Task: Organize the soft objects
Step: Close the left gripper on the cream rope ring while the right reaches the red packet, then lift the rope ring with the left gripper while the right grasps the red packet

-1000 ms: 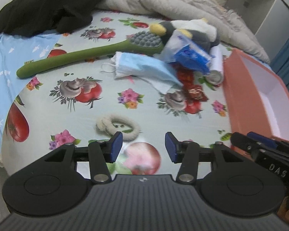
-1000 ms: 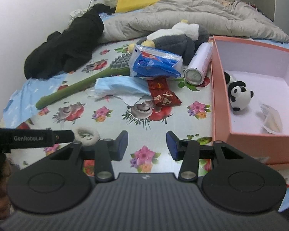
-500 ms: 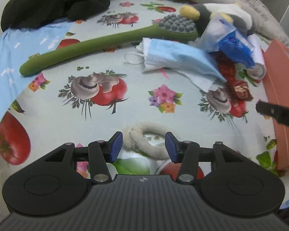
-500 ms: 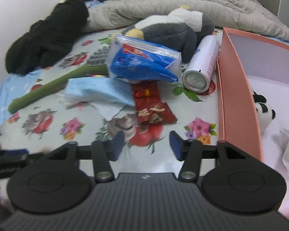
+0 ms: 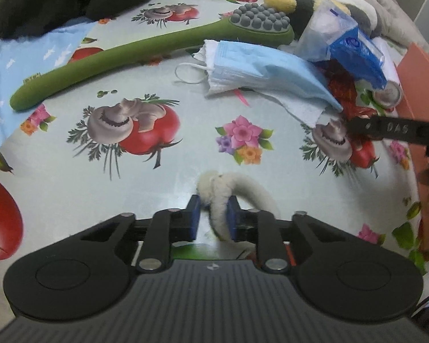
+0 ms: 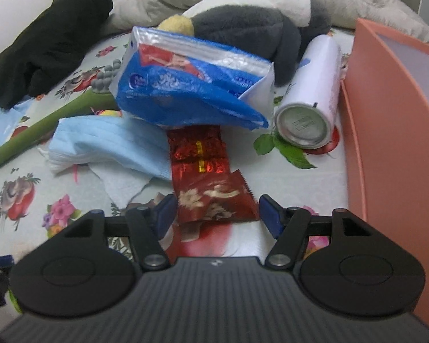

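A white fluffy ring [image 5: 243, 191] lies on the flowered bedsheet [image 5: 157, 171] near the front. My left gripper [image 5: 213, 217] points down at it. Its jaws are closing, with one strand of the ring squeezed between the blue pads [image 5: 193, 217]. In the right wrist view a red snack packet [image 6: 211, 197] lies flat between the fingers of my right gripper [image 6: 217, 205]. Its jaws are opening, and the pads [image 6: 268, 208] stand clear of the packet on both sides.
Behind the packet lie blue face masks [image 6: 100, 137], a blue tissue pack [image 6: 191, 91], a grey plush toy [image 6: 243, 28], a spray can [image 6: 309, 100] and a green massage brush [image 5: 128, 57]. A salmon box [image 6: 391, 114] stands at the right. A black garment [image 6: 43, 48] lies far left.
The left gripper sank onto the fluffy ring and its jaws closed in on a strand. The right gripper moved forward and down to the red packet while its jaws widened.
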### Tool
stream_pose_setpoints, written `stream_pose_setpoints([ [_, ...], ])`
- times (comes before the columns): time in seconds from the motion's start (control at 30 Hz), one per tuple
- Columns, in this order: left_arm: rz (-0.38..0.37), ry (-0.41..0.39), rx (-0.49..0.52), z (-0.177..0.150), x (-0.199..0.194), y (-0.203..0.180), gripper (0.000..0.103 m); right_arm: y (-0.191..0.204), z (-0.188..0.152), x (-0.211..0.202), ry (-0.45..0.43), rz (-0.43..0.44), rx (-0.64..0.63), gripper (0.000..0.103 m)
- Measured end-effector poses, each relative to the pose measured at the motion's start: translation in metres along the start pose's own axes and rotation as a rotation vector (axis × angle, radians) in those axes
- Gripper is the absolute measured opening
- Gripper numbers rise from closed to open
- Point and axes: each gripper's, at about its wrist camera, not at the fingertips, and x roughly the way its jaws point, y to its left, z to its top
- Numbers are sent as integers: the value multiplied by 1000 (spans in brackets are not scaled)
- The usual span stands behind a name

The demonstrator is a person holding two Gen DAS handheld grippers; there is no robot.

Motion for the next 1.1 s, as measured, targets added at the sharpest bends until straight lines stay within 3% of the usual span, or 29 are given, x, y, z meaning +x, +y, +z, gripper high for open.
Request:
stream_pose_setpoints([
  [0.17, -25, -4, -15, 2, -1, -4, 17, 0, -2, 6, 4, 21, -5, 65],
  [0.37, -50, -21, -31, 4, -7, -9, 17, -5, -3, 0, -8, 44, -4, 55],
  [0.57, -67, -46, -44, 5, -20, -13, 12, -6, -9, -13, -12, 56, -16, 41],
  [0.9, -84, -84, -13, -5, -46, -27, 3, -1, -26, -49, -34, 75, -38, 33],
  [0.93, -86, -89, -9, -7, -49, -28, 3, -1, -28, -53, -36, 75, -40, 30],
  [0.97, -89, -90, -7, -9, -51, -29, 2, -1, -30, -57, -37, 76, -40, 15],
  [1.1, -92, -104, -16, -18, -58, -30, 2, -3, -40, -73, -38, 72, -39, 15],
])
